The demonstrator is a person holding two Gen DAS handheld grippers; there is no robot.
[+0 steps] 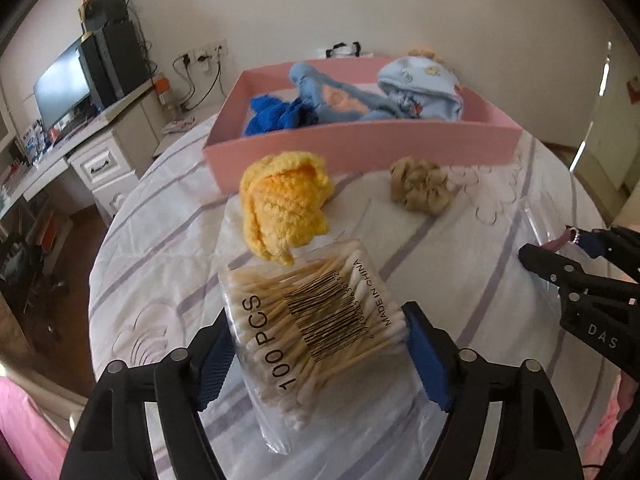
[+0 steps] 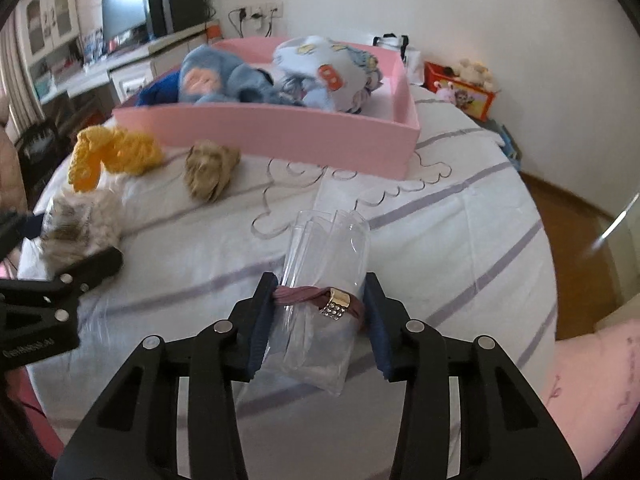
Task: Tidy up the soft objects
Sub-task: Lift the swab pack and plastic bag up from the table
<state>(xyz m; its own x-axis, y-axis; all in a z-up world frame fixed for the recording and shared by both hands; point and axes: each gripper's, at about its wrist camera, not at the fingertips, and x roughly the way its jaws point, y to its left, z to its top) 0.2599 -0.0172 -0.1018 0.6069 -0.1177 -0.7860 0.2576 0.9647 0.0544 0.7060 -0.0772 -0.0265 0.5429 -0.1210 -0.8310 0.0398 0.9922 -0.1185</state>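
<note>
A round table (image 2: 460, 216) with a white cloth with pale purple stripes under a clear plastic cover fills most of both views. At its far side stands a pink tray (image 1: 360, 148) which holds a dark blue knitted piece (image 1: 276, 116), a light blue knitted piece (image 2: 218, 76) and a pale blue baby hat (image 1: 424, 88). In front of the tray, on the cloth, lie a yellow crocheted piece (image 1: 286, 204) and, to its right, a beige scrunchie (image 1: 420, 190). The left gripper (image 1: 320, 344) is clenched on a clear bag of cotton swabs (image 1: 316, 320) printed "100 PCS", near the yellow piece. The right gripper (image 2: 320, 308) grasps a clear plastic sleeve (image 2: 320, 280) with a mauve bracelet (image 2: 320, 298) around it, at the near middle of the table. Behind the table, on the far left, a white desk (image 1: 100, 152) carries a dark monitor (image 1: 60, 84), and wall sockets (image 1: 204, 56) with cables are on the pale wall. The floor (image 2: 568, 216) is brown wood.
</note>
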